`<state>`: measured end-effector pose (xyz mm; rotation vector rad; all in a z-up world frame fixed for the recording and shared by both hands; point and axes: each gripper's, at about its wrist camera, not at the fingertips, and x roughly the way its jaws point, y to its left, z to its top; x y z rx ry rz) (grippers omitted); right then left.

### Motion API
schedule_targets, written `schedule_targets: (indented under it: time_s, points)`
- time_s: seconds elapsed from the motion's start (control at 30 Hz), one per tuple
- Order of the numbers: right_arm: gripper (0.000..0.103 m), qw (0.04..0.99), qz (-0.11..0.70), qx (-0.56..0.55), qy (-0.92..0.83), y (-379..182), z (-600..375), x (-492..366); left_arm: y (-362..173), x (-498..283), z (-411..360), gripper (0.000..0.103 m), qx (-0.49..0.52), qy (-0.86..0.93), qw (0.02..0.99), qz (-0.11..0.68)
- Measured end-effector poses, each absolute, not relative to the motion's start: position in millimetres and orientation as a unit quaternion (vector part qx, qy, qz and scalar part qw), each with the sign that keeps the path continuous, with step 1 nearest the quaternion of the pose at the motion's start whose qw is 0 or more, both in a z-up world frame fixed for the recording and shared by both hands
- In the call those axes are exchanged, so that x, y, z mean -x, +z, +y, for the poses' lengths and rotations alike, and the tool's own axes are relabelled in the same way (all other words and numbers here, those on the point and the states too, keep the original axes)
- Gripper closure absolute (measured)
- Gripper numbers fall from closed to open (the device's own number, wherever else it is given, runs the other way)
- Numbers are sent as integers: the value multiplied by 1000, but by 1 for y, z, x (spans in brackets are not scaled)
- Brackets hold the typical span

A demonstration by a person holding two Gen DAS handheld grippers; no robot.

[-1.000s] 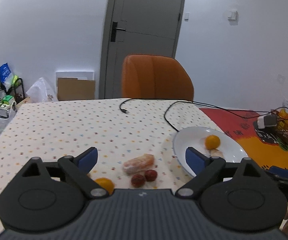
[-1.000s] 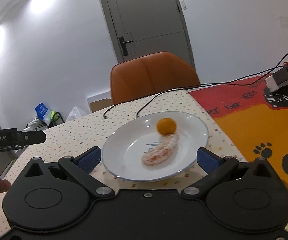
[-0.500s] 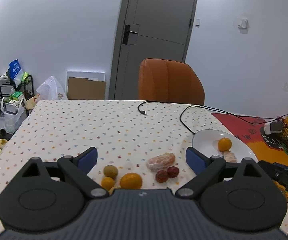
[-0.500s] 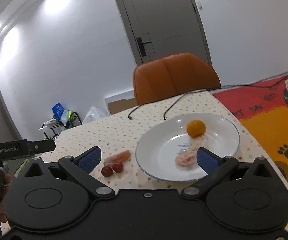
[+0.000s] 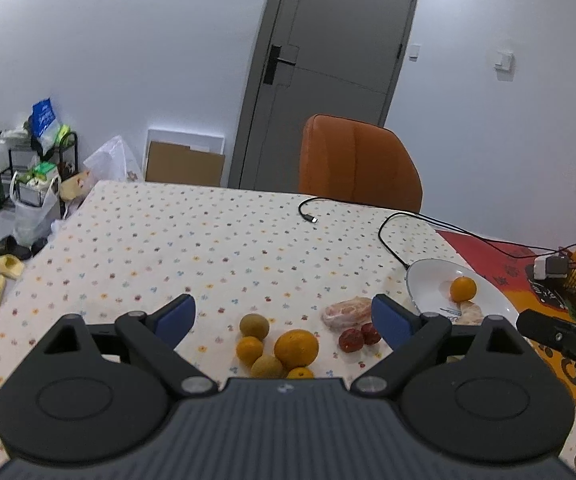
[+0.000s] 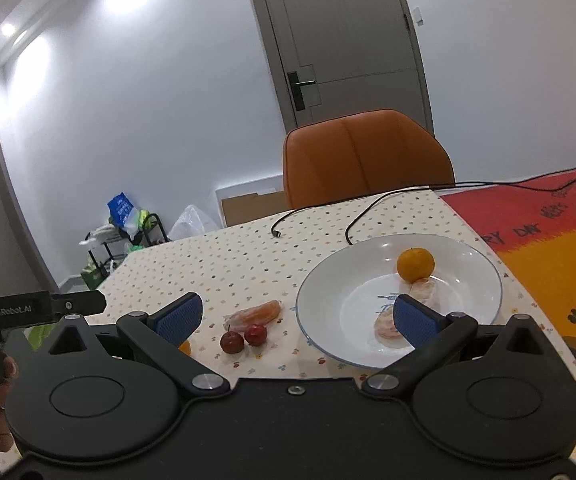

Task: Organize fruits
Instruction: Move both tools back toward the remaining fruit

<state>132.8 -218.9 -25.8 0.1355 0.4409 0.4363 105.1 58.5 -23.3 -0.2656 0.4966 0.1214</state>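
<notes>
White walls, grey door [image 5: 328, 80], orange chair [image 5: 358, 164] at the far side of a table under a dotted tablecloth [image 5: 191, 248]. Black cable [image 5: 392, 232] trails across the far right of the cloth.

White plate [image 6: 476, 276] sits on the right. On it: one small orange [image 6: 415, 265] and peeled citrus segments [image 6: 424, 289] just beside it, toward the near side.

Left of the plate, on the cloth: a peeled segment cluster [image 5: 348, 311], with two small red fruits [image 5: 358, 338] just beside it on the near side, touching each other. Further left, a tight group: large orange [image 5: 296, 348], two small brownish round fruits [image 5: 254, 326], and small oranges [image 5: 249, 348]; one is partly hidden by the gripper body.

Left gripper [image 5: 283, 318] hangs above the loose group, jaws spread wide, nothing between them. Right gripper [image 6: 296, 316] is likewise wide open and empty, near the plate's near-left rim.

Progress, judged: early. Two kinds of fruit on the plate; most pieces are on the cloth. If the plate is the collecting spot, the loose group, red fruits and segment cluster remain.
</notes>
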Motion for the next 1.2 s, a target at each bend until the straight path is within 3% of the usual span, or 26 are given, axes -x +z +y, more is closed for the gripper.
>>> schedule_targets:
  time_s: [0.3, 0.4, 0.6, 0.77, 1.03, 1.2]
  points:
    - [1, 949, 221, -59, 216, -30, -208, -132, -36, -103, 69, 13, 143, 62, 954, 256]
    - [3, 947, 228, -56, 220, -34, -205, -134, -40, -104, 71, 20, 147, 63, 951, 263]
    - [20, 938, 238, -51, 245, -40, -198, -137, -55, -112, 71, 30, 151, 68, 945, 283]
    - [36, 929, 253, -44, 267, -49, -190, -141, -68, -121, 71, 46, 151, 70, 938, 303]
    - [51, 917, 277, -32, 285, -60, -170, -149, -83, -130, 70, 57, 159, 53, 933, 319]
    - [52, 914, 287, -25, 286, -66, -159, -153, -92, -137, 75, 62, 174, 47, 928, 325]
